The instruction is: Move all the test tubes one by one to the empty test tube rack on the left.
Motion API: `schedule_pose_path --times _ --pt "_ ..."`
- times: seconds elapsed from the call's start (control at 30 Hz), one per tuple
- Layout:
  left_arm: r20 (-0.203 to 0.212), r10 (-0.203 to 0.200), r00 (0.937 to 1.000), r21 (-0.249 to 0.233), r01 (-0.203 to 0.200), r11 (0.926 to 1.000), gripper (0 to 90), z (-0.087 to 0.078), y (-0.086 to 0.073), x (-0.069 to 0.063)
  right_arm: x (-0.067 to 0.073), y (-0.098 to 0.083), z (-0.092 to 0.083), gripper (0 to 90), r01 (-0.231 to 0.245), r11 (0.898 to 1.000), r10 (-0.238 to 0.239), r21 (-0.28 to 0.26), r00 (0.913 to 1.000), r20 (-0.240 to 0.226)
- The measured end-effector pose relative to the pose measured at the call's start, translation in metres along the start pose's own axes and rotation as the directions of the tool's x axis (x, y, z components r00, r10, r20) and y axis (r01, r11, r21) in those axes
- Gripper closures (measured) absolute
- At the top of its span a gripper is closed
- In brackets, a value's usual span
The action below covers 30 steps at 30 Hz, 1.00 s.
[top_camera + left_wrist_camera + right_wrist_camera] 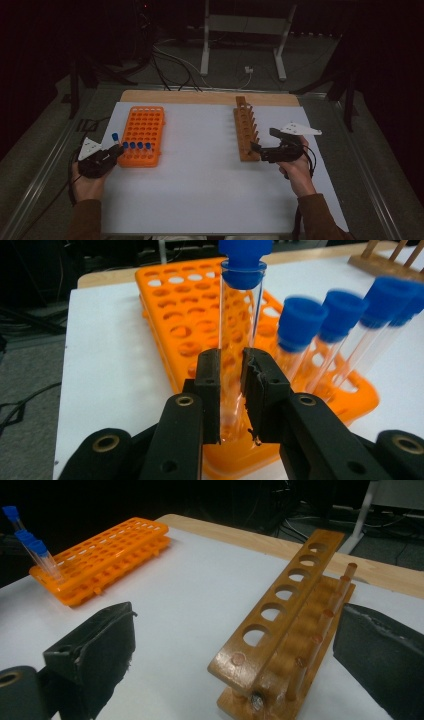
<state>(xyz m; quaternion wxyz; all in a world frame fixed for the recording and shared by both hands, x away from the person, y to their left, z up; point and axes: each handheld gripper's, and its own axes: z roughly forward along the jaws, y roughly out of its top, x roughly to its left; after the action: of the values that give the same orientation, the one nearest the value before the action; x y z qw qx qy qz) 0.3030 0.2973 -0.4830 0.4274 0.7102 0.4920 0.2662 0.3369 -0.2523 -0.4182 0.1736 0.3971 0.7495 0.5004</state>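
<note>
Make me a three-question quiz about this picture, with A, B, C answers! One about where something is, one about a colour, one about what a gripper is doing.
1. Where is the wooden rack?
A. by the right gripper
B. on the orange rack
C. on the floor

2. What colour are the tube caps?
A. red
B. blue
C. green

3. What is the left gripper doing?
A. hanging open over bare table
B. holding a tube
C. holding the wooden rack

Answers: 1 A, the wooden rack's near end lies between the right gripper's open jaws. 2 B, each cap in the left gripper view is blue. 3 B, its jaws are shut on the clear tube.
</note>
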Motion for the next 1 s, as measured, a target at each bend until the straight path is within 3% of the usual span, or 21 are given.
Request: schedule_pose_path --times 0.17,0.4,0.83,1.0 --pt "-0.016 0.023 0.9996 0.038 -0.022 0.999 78.1 0.005 -0.006 -0.003 -0.002 -0.005 -0.001 3.4 -0.011 1.0 0.011 0.003 0.9999 0.001" --pt "-0.028 0.017 0.9995 0.063 -0.015 0.9979 78.4 0.007 -0.01 -0.004 -0.003 -0.01 -0.003 3.4 -0.017 1.0 0.017 -0.003 0.9998 0.003" --pt "-0.023 0.003 0.9997 0.058 -0.002 0.9983 78.4 0.005 -0.013 -0.005 0.004 -0.015 -0.002 3.5 0.026 1.0 -0.026 0.012 0.9994 0.023" --pt "-0.009 -0.015 0.9998 0.046 0.015 0.9988 75.7 0.002 -0.014 -0.003 0.003 -0.019 -0.001 3.5 0.018 1.0 -0.019 0.016 0.9996 0.023"
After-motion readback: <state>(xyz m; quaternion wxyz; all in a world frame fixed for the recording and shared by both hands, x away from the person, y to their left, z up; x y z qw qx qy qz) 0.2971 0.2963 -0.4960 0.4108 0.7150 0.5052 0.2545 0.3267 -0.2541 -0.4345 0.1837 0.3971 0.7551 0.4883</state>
